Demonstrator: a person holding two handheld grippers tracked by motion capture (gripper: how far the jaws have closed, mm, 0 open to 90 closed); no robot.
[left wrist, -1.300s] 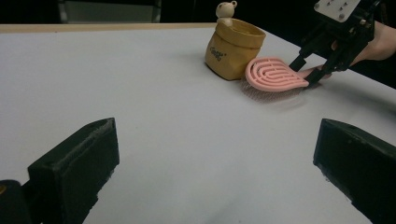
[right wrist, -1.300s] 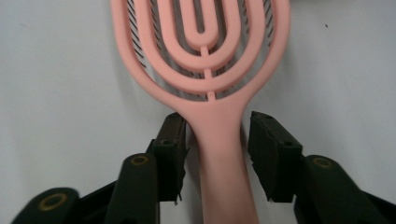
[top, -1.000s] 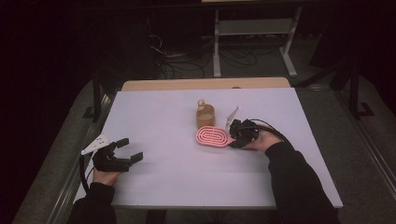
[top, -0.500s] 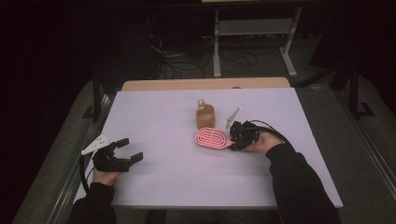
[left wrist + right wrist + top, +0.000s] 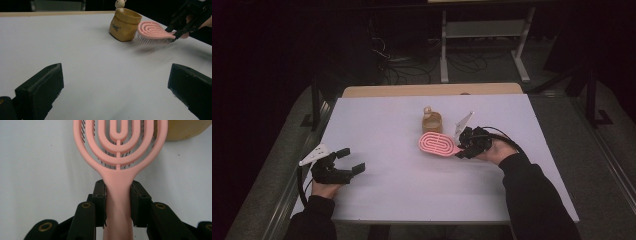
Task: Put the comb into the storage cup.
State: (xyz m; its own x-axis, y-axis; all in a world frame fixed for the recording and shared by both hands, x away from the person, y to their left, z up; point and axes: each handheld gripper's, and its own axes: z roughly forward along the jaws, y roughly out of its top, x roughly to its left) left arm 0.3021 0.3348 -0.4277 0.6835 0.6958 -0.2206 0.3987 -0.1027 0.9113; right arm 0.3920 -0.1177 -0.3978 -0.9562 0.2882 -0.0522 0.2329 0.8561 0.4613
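A pink vented hairbrush hangs just above the white table, bristles down. My right gripper is shut on its handle, a jaw on each side. In the left gripper view the hairbrush sits clear of the surface beside a small tan pouch-shaped cup with a little figure on its rim. The cup stands just behind the brush head. My left gripper rests at the table's front left, open, nothing between its jaws.
A wooden board runs along the table's far edge. Beyond it are metal stand legs and loose cables on a dark floor. Grey floor strips flank the table on both sides.
The right gripper and brush have barely shifted. The left gripper has stayed at the front left.
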